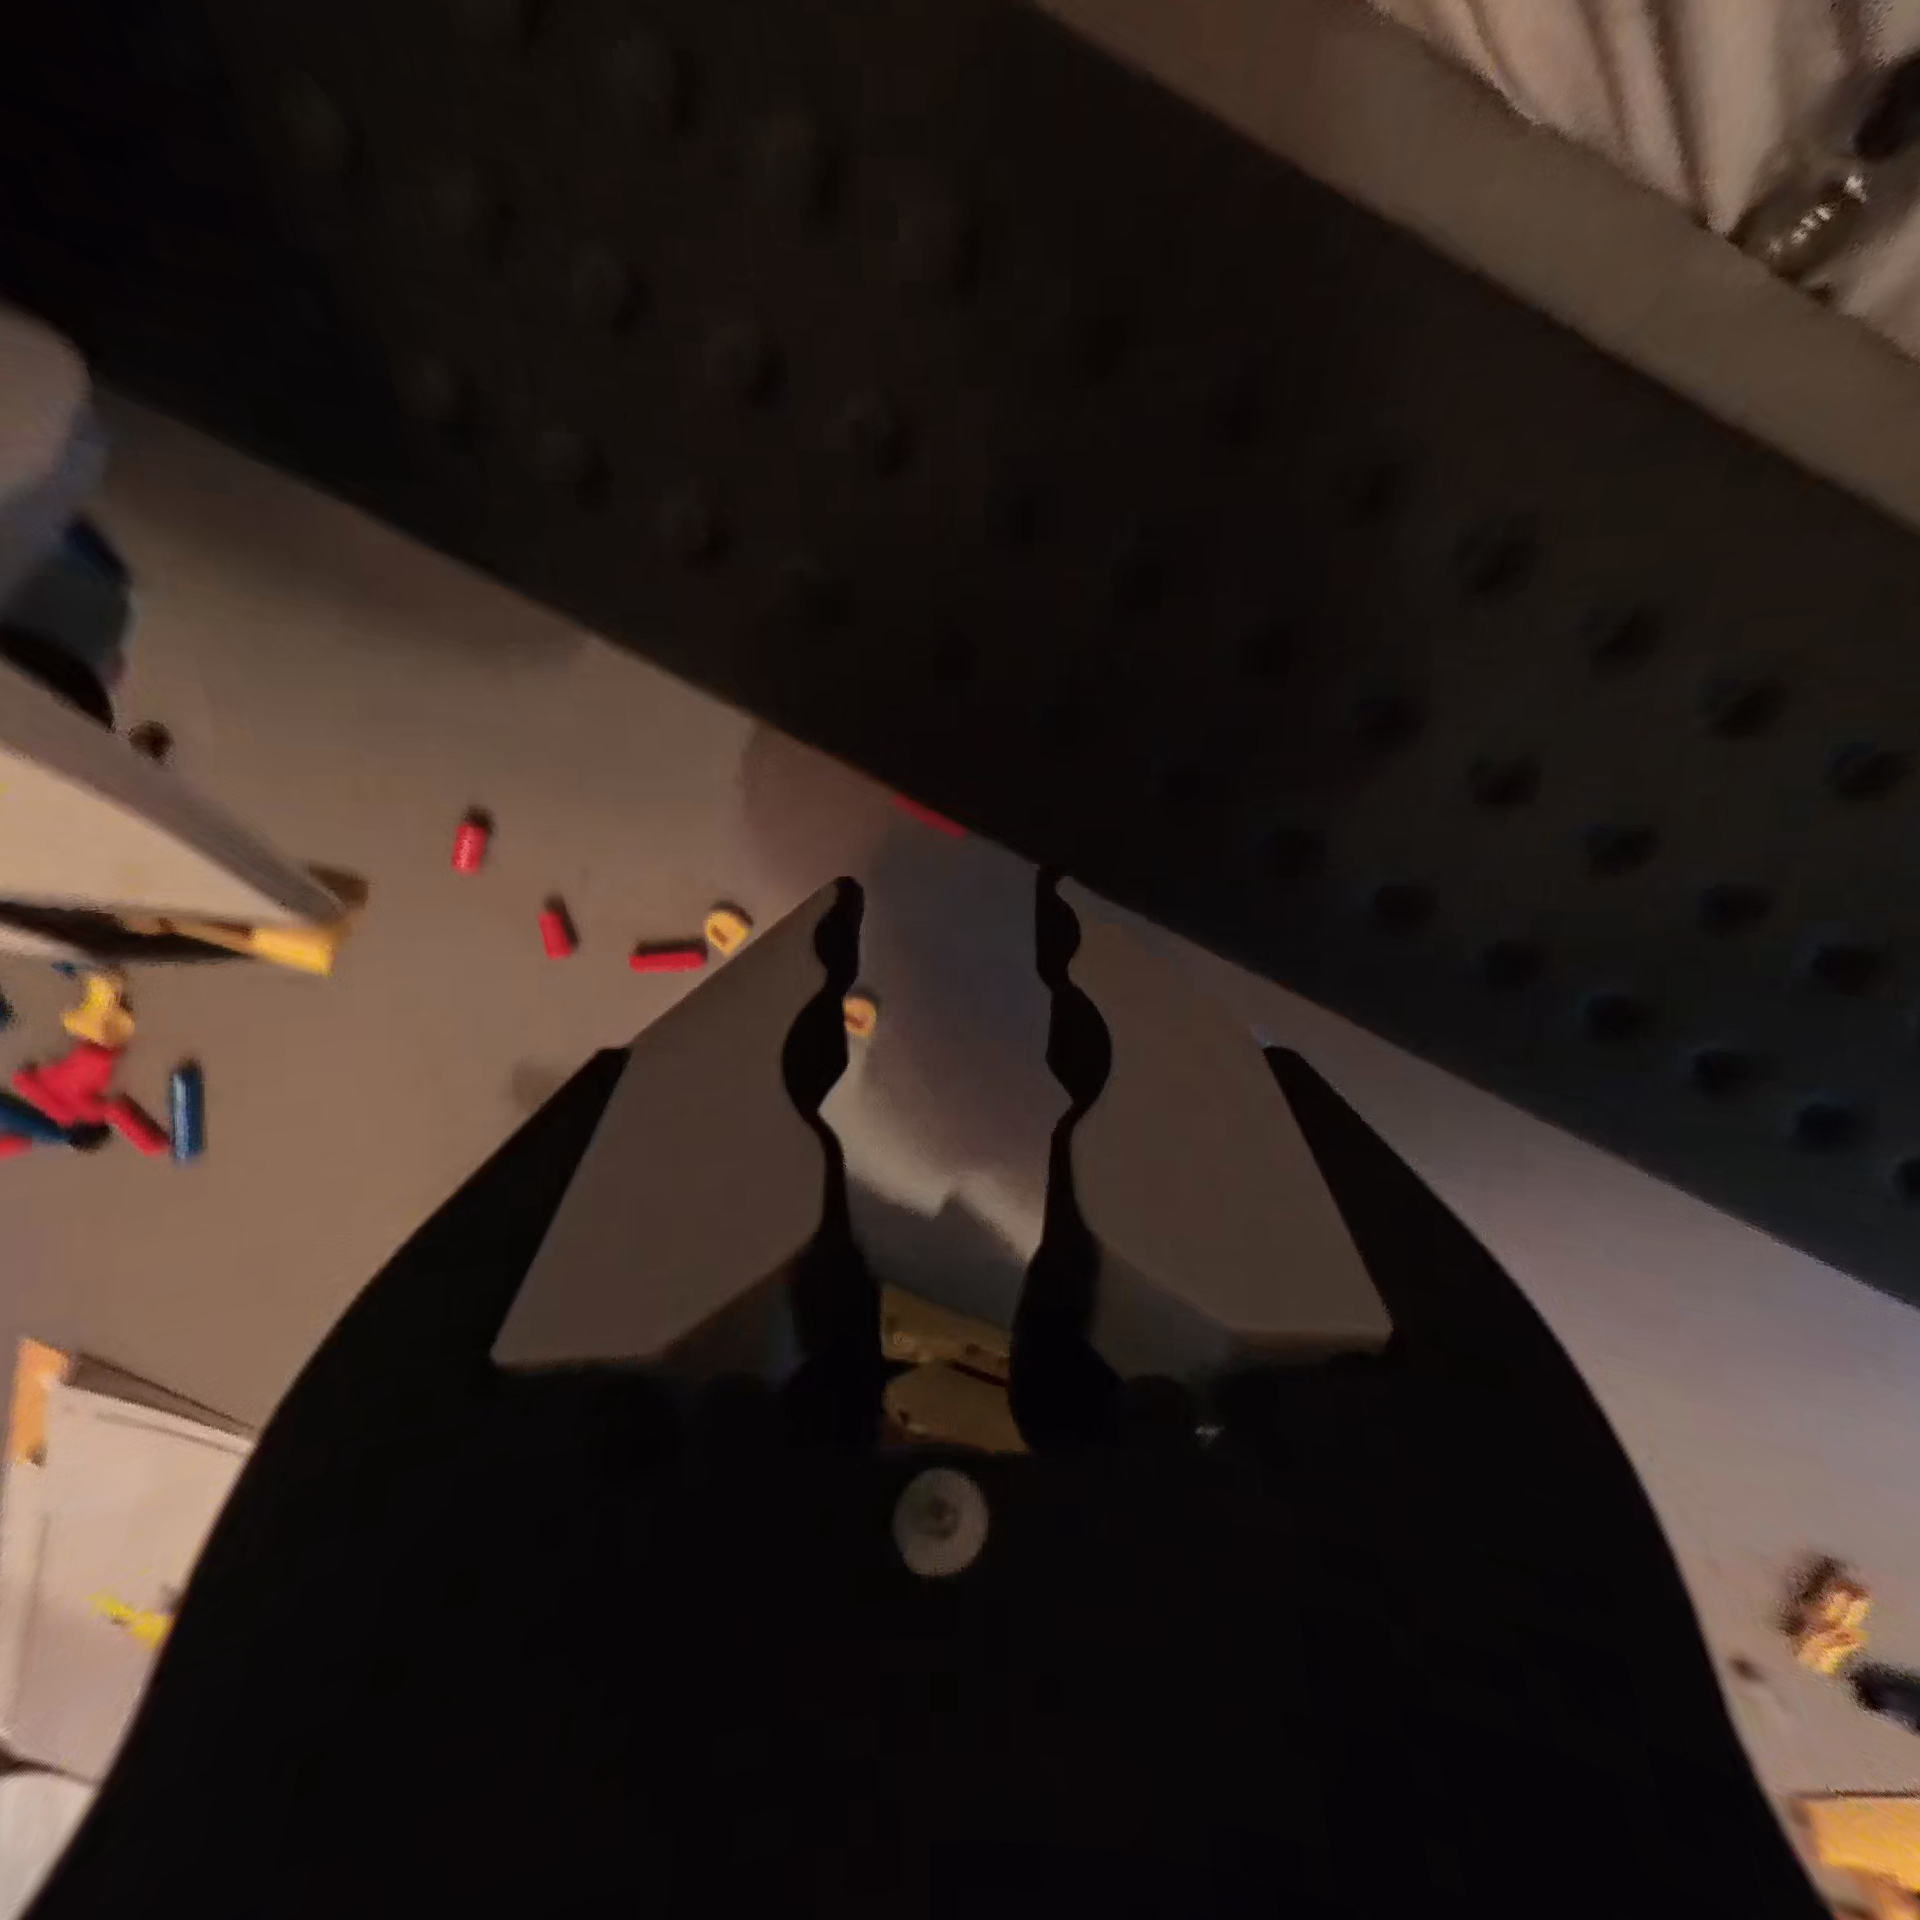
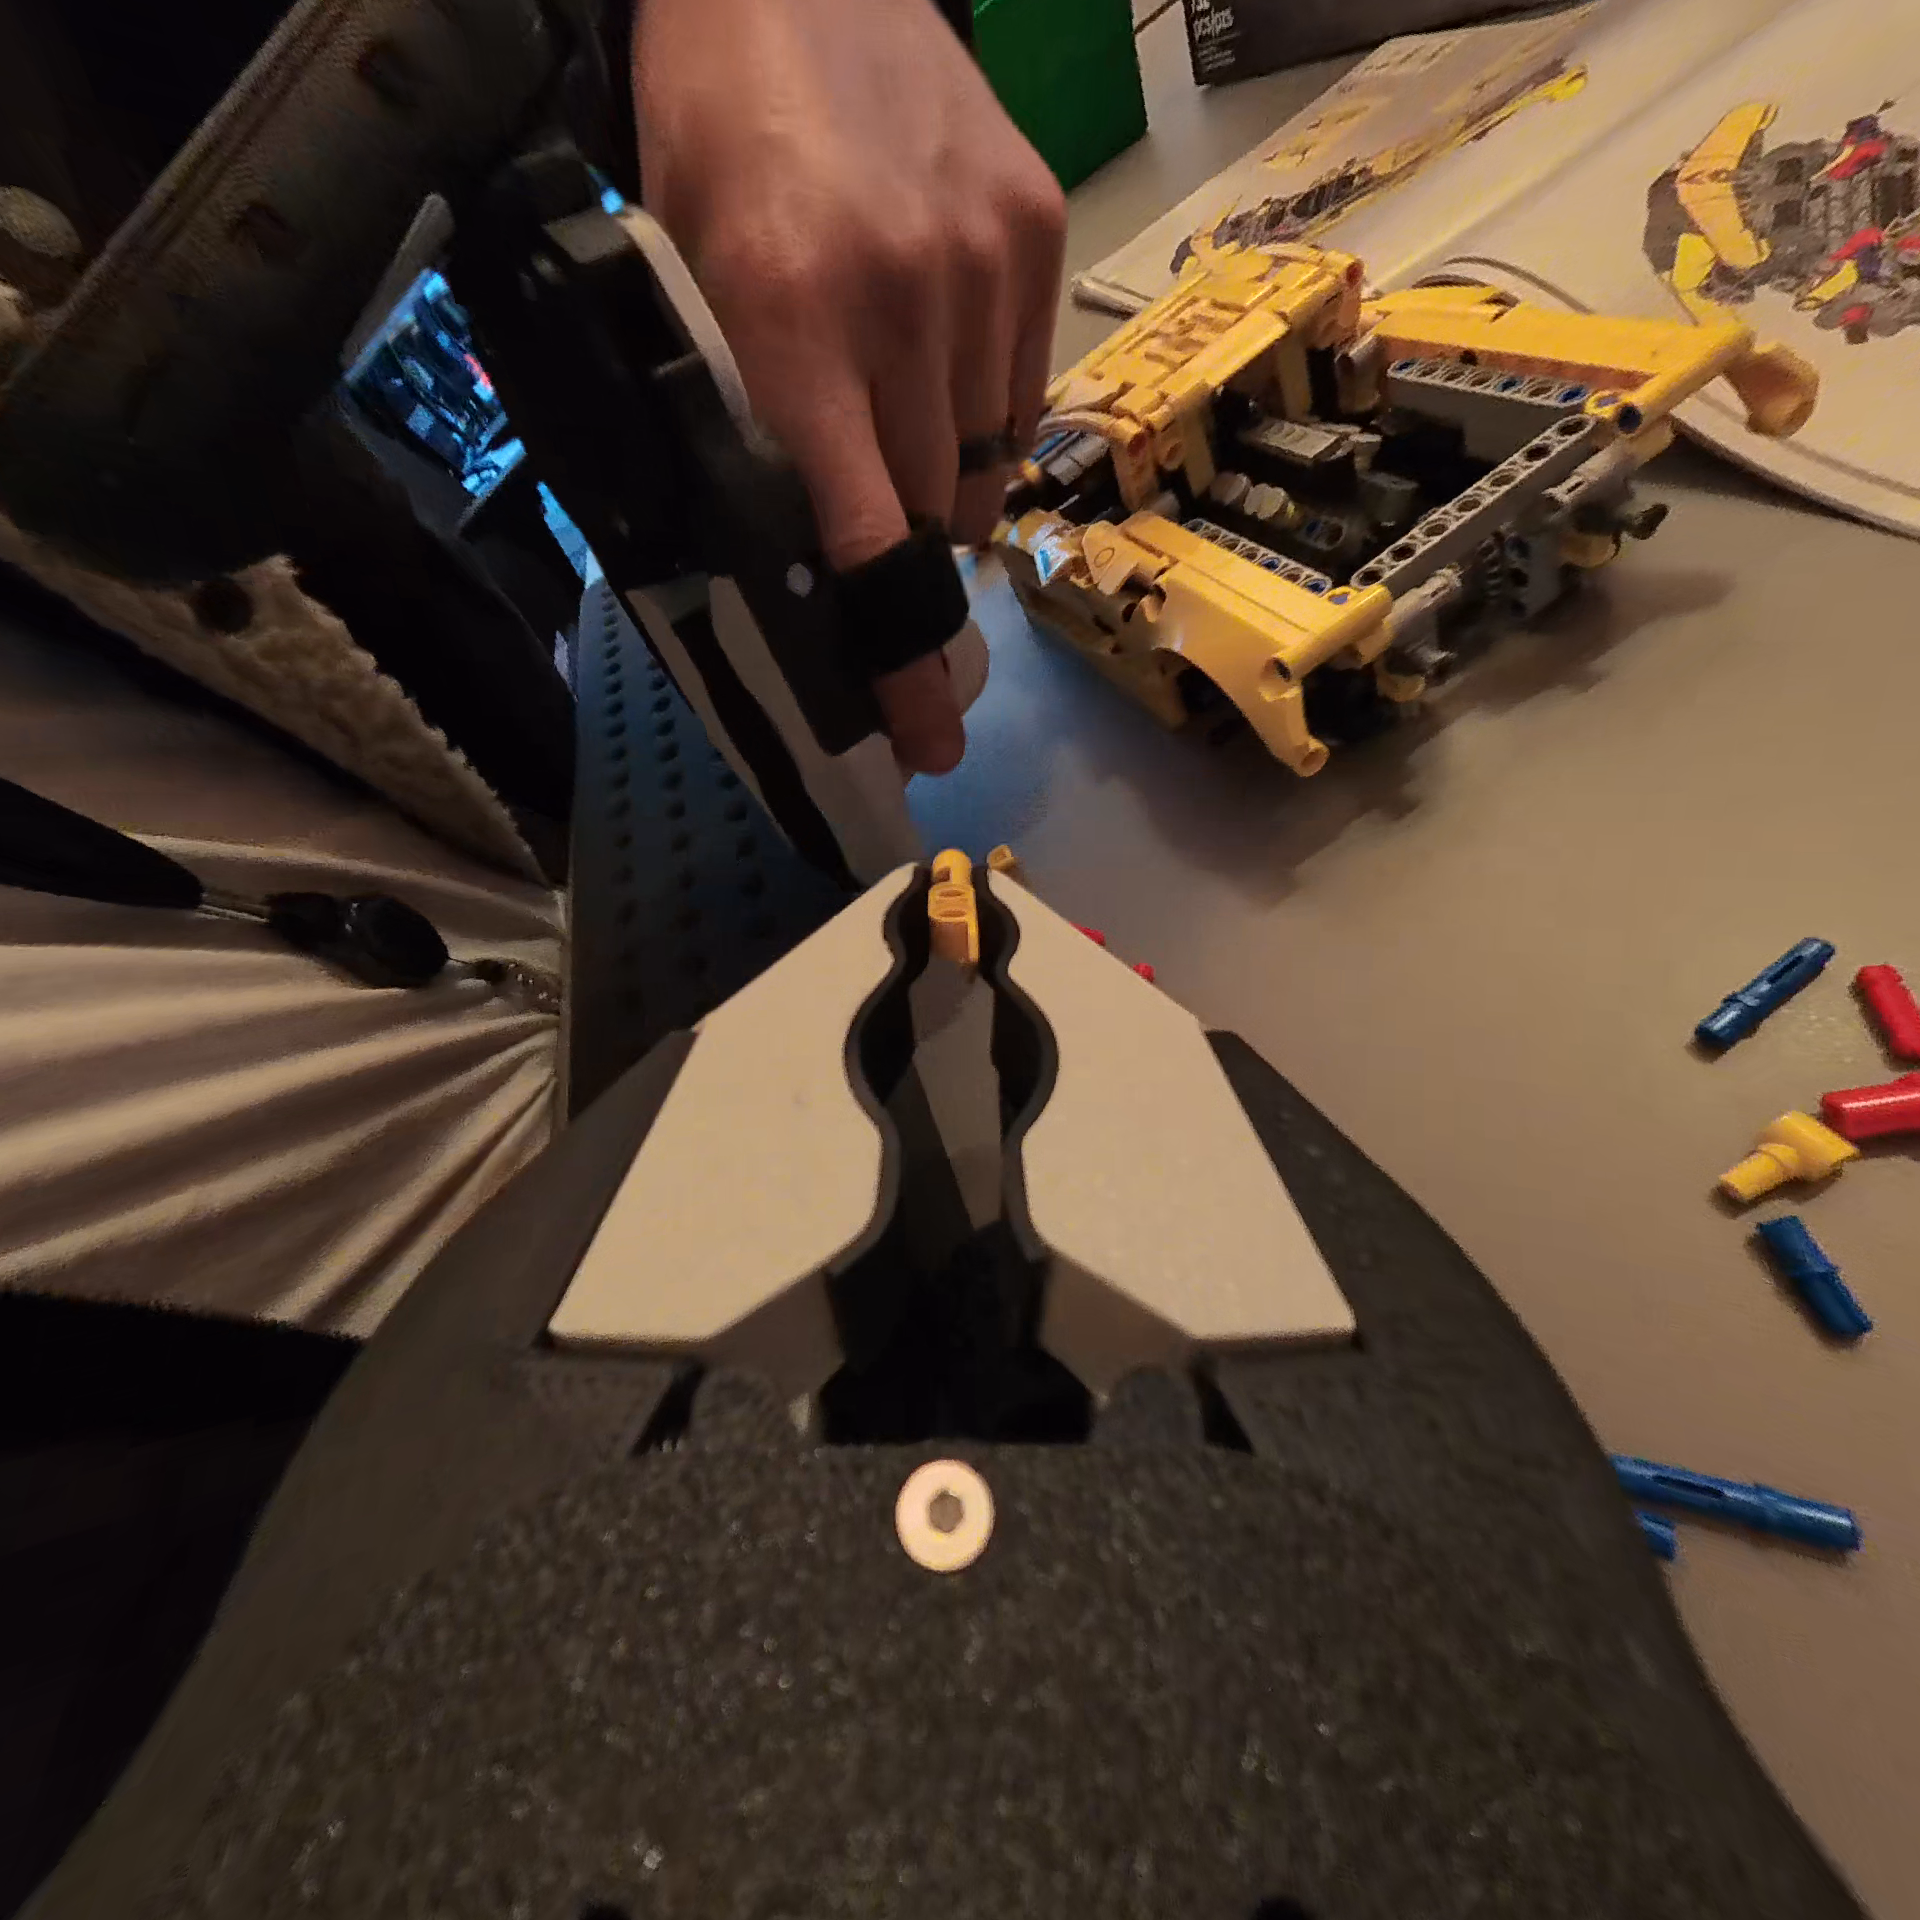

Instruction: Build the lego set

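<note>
Right gripper (image 2: 951, 899) pinches a small yellow connector (image 2: 953, 902) at its tips, low over the grey table (image 2: 1403, 987). Left gripper (image 1: 948, 894) is spread with nothing between its fingers, beside a dark perforated surface (image 1: 1143, 468). Half-built yellow lego vehicle (image 2: 1320, 499) stands on the table against the open instruction booklet (image 2: 1558, 187); loose blue pins (image 2: 1813, 1290) and red pins (image 2: 1870, 1107) lie scattered near

Green box (image 2: 1060, 83) beyond a grey table (image 2: 1455, 935).
</note>
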Demonstrator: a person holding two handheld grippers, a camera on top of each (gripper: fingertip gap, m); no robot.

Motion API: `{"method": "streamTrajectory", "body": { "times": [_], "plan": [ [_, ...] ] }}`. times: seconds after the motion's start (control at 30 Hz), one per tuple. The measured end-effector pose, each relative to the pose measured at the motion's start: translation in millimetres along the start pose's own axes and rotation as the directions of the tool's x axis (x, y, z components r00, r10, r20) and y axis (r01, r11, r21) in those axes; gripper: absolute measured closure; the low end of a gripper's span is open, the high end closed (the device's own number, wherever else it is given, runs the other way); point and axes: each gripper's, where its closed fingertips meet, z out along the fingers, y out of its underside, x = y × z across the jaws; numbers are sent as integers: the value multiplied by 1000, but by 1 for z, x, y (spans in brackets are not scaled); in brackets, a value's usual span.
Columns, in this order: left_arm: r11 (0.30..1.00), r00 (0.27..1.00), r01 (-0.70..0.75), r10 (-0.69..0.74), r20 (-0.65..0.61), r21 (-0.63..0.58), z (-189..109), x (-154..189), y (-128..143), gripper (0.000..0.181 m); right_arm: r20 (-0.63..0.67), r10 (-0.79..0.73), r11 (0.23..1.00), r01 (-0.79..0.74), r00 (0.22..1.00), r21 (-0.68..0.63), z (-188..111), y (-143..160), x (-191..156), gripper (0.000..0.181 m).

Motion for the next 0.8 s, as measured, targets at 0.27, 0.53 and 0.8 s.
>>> {"method": "streamTrajectory", "body": {
  "times": [0.27,0.53,0.8],
  "plan": [
    [965,965,-263,263,-3,-19,7,-8,-7,148,36,-10,1000,10,999,20,-2,-2,-6,175],
    [917,903,-397,396,-164,28,9,0,-7,161,41,-22,1000,22,999,5,-1,0,-8,175],
    [937,917,-346,347,-198,44,9,2,-5,167,59,-17,1000,16,998,18,-2,-1,-9,175]
  ]
}}
